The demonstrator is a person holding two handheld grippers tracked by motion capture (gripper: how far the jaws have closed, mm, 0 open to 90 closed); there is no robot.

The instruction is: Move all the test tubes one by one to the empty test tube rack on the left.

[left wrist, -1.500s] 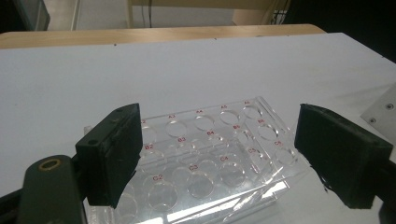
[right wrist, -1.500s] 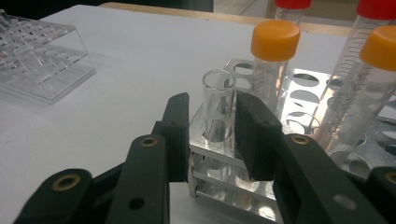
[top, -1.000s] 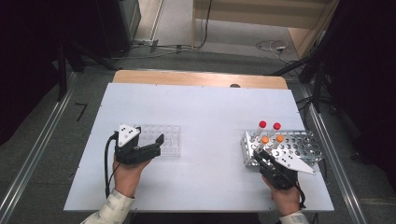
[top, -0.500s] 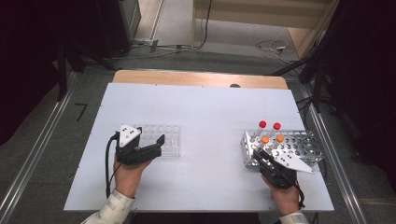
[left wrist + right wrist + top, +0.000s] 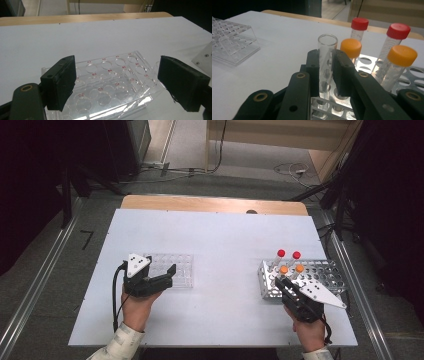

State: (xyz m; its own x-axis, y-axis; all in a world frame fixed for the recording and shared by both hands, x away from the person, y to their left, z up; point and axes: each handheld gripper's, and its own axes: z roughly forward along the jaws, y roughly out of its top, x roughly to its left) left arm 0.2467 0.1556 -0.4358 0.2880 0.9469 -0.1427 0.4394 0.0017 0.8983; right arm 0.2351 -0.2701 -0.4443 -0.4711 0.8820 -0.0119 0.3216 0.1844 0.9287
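- The uncapped clear tube (image 5: 327, 62) stands upright at the near corner of the metal rack (image 5: 334, 271), its long axis vertical and its open mouth up; the right gripper view shows this, while in the high view the tube is hidden behind the tongs and cannot be picked out.
- The right tongs (image 5: 326, 72) are clamped on that tube, one black pad on each side of its wall, having just finished closing onto it; the tube's foot sits in a hole of the rack.
- Just behind the tube stand four capped tubes, also upright: two orange-capped tubes (image 5: 351, 48) nearer and two red-capped tubes (image 5: 360, 25) farther back. The high view shows them as a tight cluster at the rack's left end, with the rest of the rack's holes bare.
- The right tongs (image 5: 283, 282) reach in from the worktop's (image 5: 220, 240) near edge in the high view, touching the rack's left front corner.
- The left tongs (image 5: 117, 85) stand wide apart, gripping nothing; the left gripper view shows the clear plastic rack (image 5: 112, 82) lying between and beyond the two pads, with red letters by its holes, which the high view is too coarse to show.
- In the high view the left tongs (image 5: 167, 275) rest over the plastic rack's near left part, well apart from the metal rack across the white worktop.
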